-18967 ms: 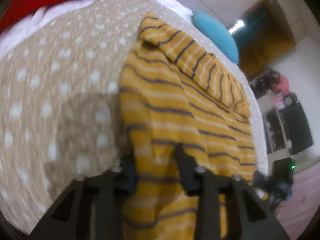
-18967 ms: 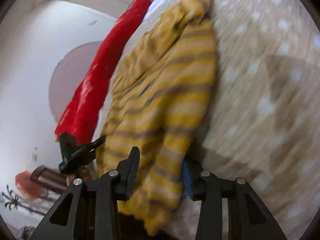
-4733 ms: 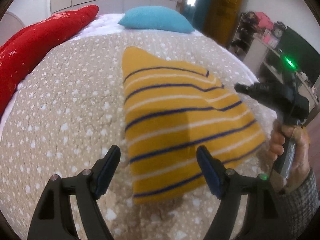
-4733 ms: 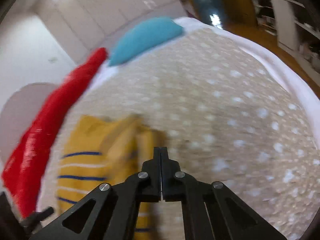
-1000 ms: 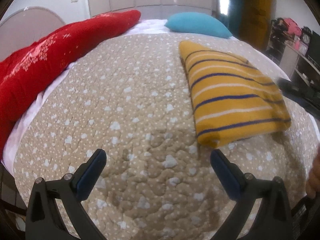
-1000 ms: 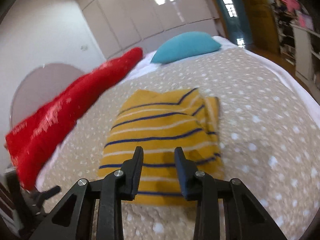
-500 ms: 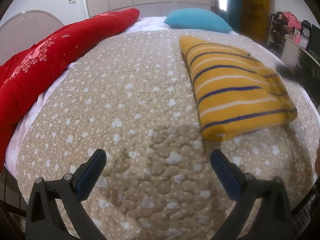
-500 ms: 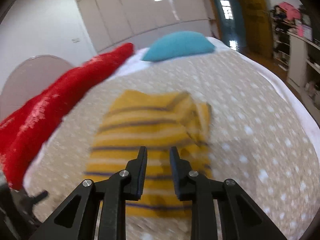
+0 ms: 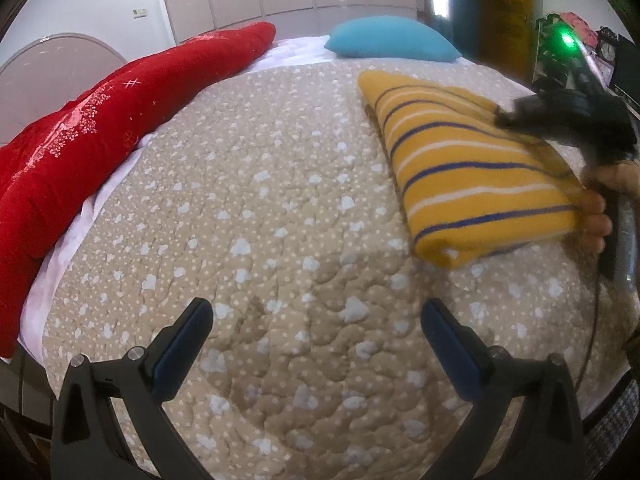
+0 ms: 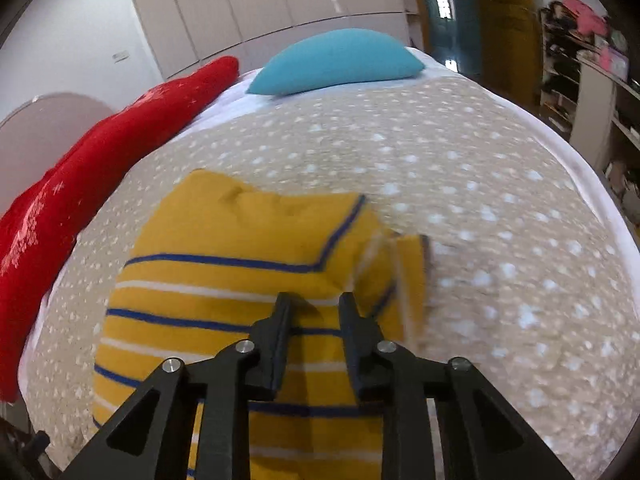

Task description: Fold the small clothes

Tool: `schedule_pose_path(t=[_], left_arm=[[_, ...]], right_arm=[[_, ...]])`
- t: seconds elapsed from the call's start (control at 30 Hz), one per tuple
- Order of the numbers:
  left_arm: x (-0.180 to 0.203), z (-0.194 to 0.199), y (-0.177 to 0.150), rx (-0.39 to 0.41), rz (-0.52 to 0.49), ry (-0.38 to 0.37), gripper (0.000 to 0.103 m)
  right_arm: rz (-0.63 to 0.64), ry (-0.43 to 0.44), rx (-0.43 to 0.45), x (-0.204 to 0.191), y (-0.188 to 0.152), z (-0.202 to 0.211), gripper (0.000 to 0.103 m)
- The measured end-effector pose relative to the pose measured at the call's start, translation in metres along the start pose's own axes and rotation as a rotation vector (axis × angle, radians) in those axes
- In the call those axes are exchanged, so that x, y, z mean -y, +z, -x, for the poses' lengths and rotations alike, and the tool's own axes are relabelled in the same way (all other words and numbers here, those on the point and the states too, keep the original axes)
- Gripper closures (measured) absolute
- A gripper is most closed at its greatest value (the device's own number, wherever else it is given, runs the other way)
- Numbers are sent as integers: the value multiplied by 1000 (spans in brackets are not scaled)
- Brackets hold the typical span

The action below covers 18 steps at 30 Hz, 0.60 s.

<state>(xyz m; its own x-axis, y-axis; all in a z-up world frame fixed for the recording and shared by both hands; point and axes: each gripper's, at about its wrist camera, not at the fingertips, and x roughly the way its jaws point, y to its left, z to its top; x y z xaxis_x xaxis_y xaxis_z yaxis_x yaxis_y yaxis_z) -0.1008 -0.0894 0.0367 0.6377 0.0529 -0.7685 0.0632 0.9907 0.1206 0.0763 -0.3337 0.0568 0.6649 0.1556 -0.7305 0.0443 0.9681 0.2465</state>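
Note:
A yellow garment with blue and white stripes [image 9: 472, 164] lies folded into a thick rectangle on the beige dotted quilt [image 9: 260, 220]. It also shows in the right wrist view [image 10: 248, 280]. My left gripper [image 9: 316, 320] is wide open and empty, well to the left of the garment, above bare quilt. My right gripper [image 10: 314, 304] hovers over the garment's near part, its jaws a narrow gap apart with nothing between them. The right gripper also shows in the left wrist view [image 9: 560, 108], held in a hand at the garment's right side.
A long red cushion [image 9: 100, 136] runs along the bed's left edge. A teal pillow [image 9: 392, 42] lies at the far end. White wardrobes stand behind. Shelves with clutter [image 10: 592, 64] stand to the right of the bed.
My right gripper has moved forward and lower over the folded garment, its jaws staying narrowly apart. My left gripper stays open and has barely moved.

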Motion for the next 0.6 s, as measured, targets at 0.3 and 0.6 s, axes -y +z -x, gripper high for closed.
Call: schedule_pose_path(t=[0.3,0.6], left_arm=[[17,-4,-3,-32,-42,-13,0],[15,-2,1,-39,-27,-10,0]], right_arm=[[164,2,78,-36,-39,46,63],[184,-132,76,-10,-73,65,48]])
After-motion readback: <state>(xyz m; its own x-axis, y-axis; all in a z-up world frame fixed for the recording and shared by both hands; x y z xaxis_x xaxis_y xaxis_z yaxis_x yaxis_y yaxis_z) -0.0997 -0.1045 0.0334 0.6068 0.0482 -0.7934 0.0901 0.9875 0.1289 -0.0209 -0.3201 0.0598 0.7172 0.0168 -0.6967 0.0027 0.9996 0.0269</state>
